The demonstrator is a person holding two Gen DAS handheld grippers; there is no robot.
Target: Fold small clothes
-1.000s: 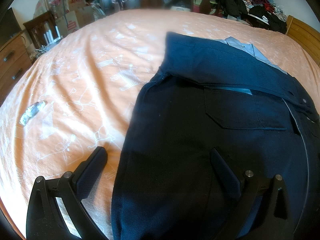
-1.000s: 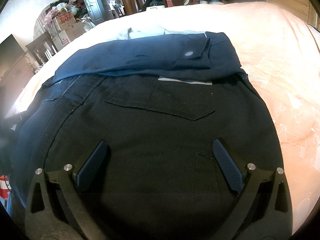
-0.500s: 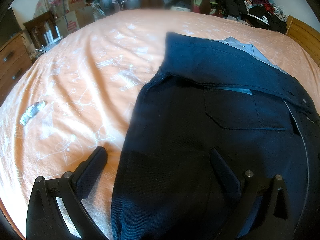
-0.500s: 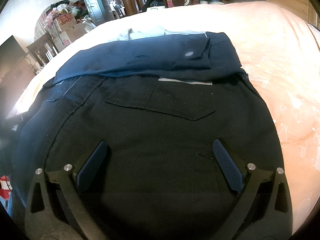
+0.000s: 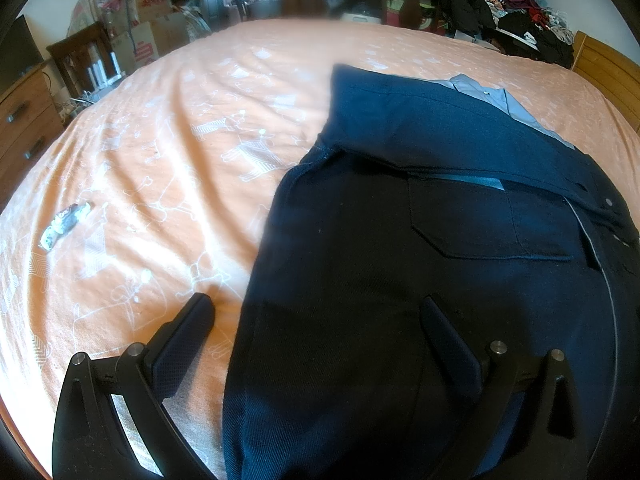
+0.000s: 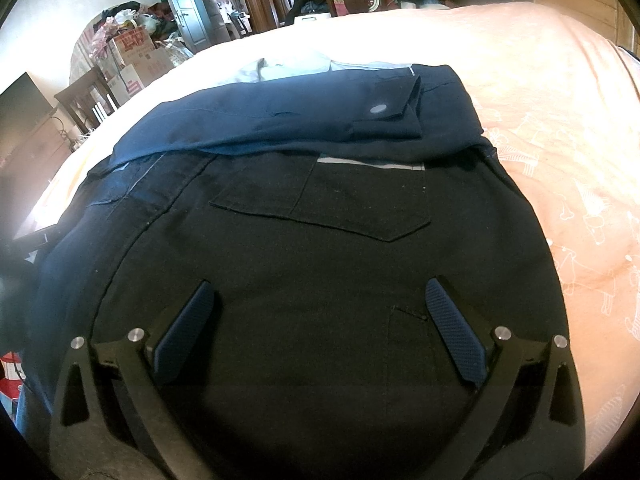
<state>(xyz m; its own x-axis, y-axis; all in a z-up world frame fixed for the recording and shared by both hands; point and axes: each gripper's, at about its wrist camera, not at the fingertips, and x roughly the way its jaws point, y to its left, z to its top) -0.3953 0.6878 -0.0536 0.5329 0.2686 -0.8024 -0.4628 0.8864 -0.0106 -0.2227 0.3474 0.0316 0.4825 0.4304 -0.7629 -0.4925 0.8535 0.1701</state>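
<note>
A small crumpled wrapper [image 5: 64,226] lay on the orange bedsheet [image 5: 168,168], well left of the navy shirt [image 5: 400,280]. The left gripper [image 5: 316,312] hung wide open and empty, its left finger over bare sheet just beside the shirt's left edge, its right finger over the dark cloth. The shirt was spread flat on the sheet with a sleeve folded across its far part. The right gripper [image 6: 318,296] stood equally spread, holding nothing, both fingers above the shirt below its flapped pocket [image 6: 340,212]

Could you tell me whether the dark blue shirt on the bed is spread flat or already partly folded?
Partly folded: a sleeve lies across the dark blue shirt above its chest pocket.
</note>
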